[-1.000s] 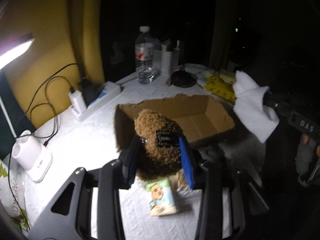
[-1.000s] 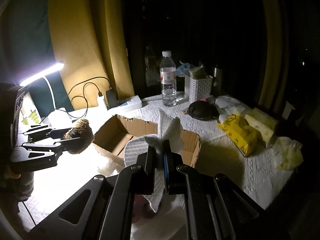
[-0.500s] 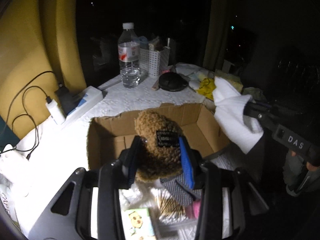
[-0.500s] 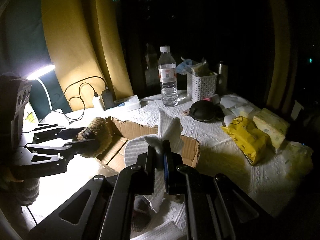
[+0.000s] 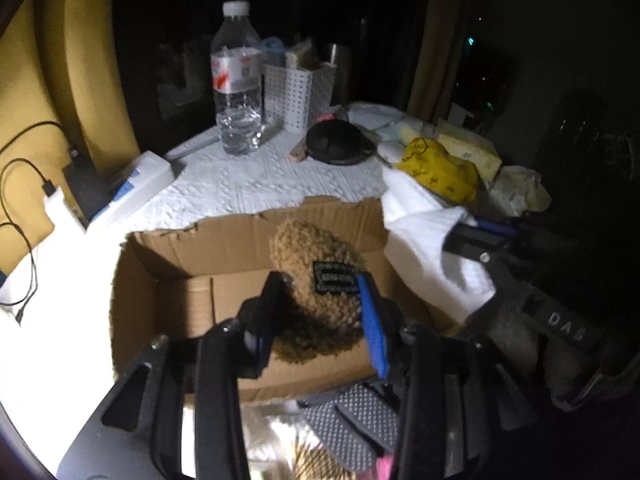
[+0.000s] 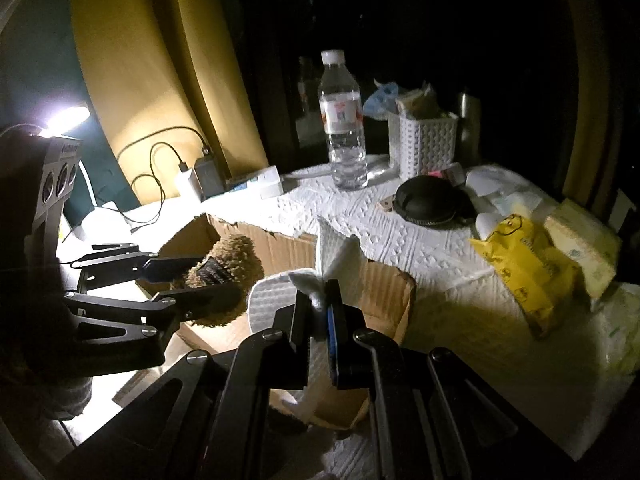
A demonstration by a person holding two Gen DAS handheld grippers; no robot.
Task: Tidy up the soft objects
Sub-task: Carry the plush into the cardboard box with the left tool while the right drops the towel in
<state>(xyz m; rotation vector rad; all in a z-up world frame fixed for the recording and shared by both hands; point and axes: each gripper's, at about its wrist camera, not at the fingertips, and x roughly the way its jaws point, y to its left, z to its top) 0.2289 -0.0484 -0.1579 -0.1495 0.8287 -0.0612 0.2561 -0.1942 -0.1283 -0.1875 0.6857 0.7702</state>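
My left gripper [image 5: 320, 300] is shut on a brown fuzzy soft item with a black patch [image 5: 316, 296] and holds it above the open cardboard box [image 5: 224, 240]. It also shows in the right wrist view [image 6: 232, 272], over the box's left end [image 6: 280, 248]. My right gripper [image 6: 318, 304] is shut on a white cloth [image 6: 340, 256] and holds it above the box's near right corner. In the left wrist view the white cloth [image 5: 420, 240] hangs over the box's right side, with the right gripper [image 5: 476, 240] behind it.
A water bottle [image 5: 236, 80], a white perforated basket [image 5: 296, 92], a black round case [image 5: 340, 144] and yellow packets [image 5: 440, 168] stand beyond the box. A power strip with chargers and cables [image 5: 128, 184] lies left. A lamp [image 6: 66, 120] glows far left. A grey gloved item [image 5: 348, 424] lies under my left gripper.
My left gripper has carried the brown fuzzy item forward, from in front of the box to above its inside. My right gripper has brought the white cloth closer to the box.
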